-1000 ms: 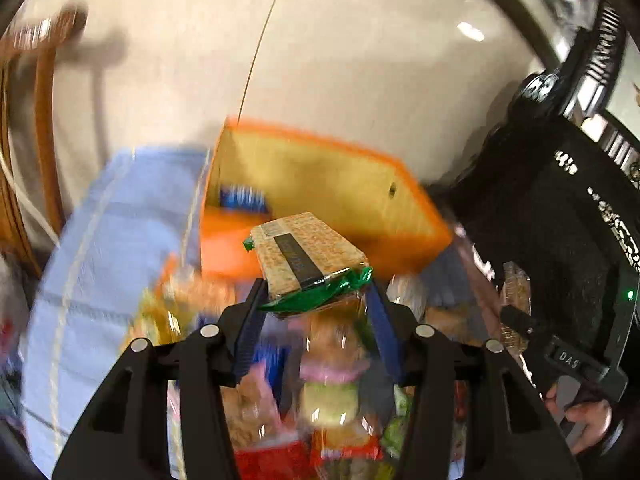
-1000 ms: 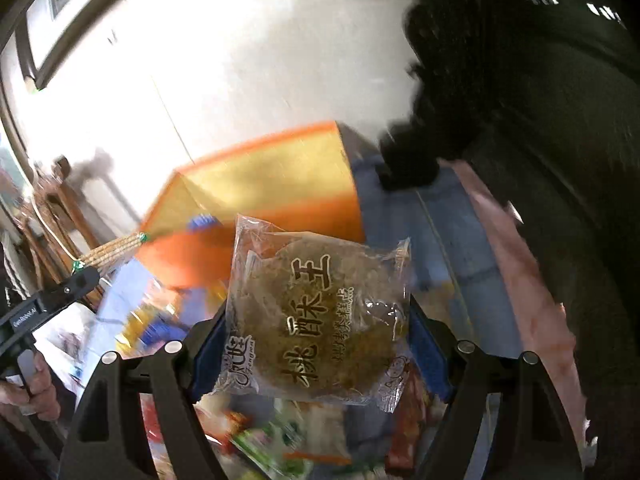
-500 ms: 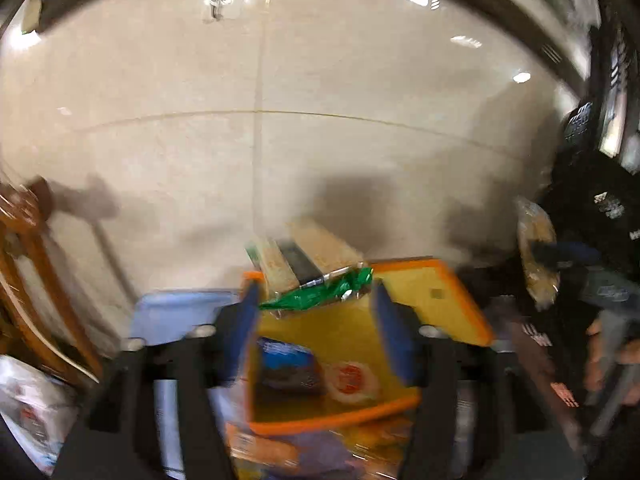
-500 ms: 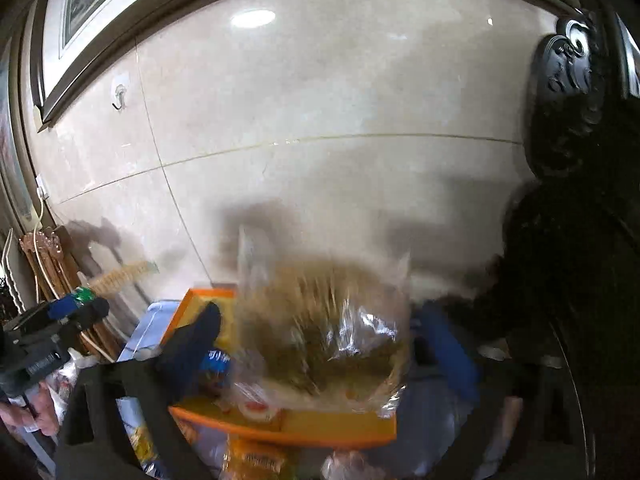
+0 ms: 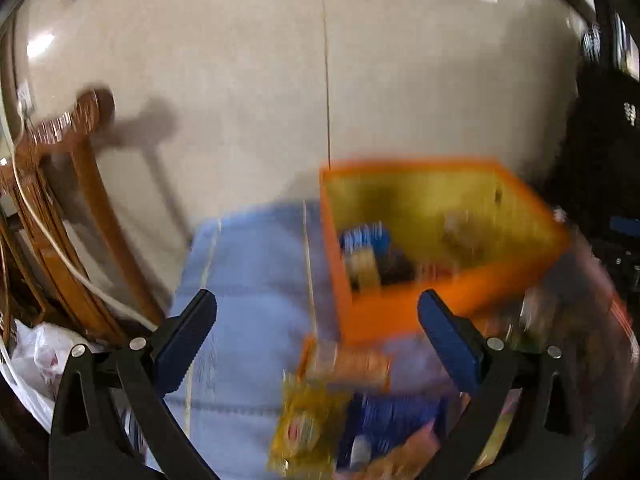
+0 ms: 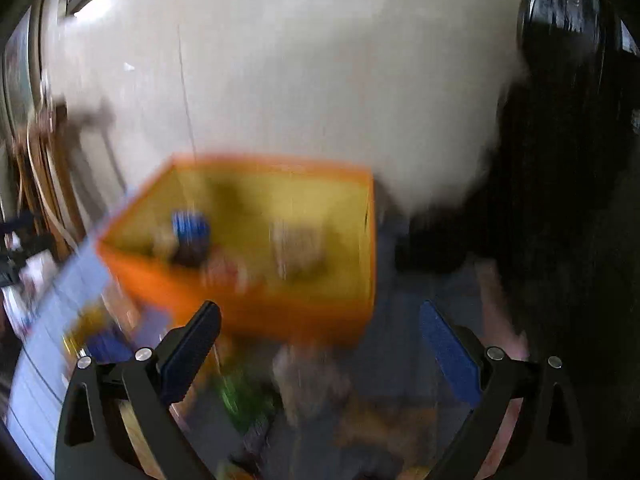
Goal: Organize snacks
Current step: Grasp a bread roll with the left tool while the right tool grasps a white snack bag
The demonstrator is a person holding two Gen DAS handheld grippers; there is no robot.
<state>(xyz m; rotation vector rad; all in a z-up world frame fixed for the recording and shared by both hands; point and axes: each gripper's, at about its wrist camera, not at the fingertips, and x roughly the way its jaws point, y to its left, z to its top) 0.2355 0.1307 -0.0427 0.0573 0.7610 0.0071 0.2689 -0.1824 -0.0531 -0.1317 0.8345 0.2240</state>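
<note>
An orange box (image 5: 440,304) with a yellow inside stands on a blue cloth (image 5: 248,280) against the wall; it also shows in the right wrist view (image 6: 256,300). Several snack packs lie inside it, blurred. My left gripper (image 5: 316,332) is open and empty, in front of and left of the box. My right gripper (image 6: 320,336) is open and empty, in front of the box. Loose snack packs (image 5: 320,412) lie on the cloth below both grippers; they also show, blurred, in the right wrist view (image 6: 304,384).
A wooden chair (image 5: 68,200) with a white cord stands at the left by the wall. A white plastic bag (image 5: 36,352) lies below it. Dark carved furniture (image 6: 568,200) fills the right side. A tiled wall (image 5: 320,60) is behind the box.
Both grippers have let go: the cracker pack and the round pastry pack are gone from the jaws, which now stand wide open. Both views have pulled back and tilted down toward the table.
</note>
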